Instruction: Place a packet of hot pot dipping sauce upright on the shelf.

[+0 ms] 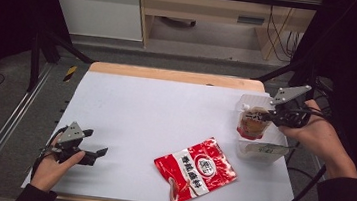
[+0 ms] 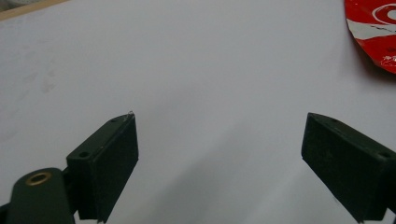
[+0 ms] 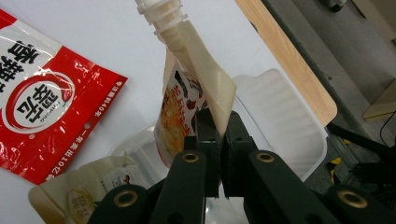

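Clear plastic tray (image 1: 275, 156) sits at six o'clock beneath the spouted pouch (image 1: 250, 123), pinched upright by the right gripper (image 1: 271, 116); left gripper (image 1: 95, 147) gapes, idle.

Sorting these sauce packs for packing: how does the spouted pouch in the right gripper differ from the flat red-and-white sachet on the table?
The spouted pouch hangs pinched in the right gripper above the clear plastic tray; the flat red-and-white sachet lies free on the white table. The pouch has a white screw spout; the sachet has none. Both are flexible printed packs.
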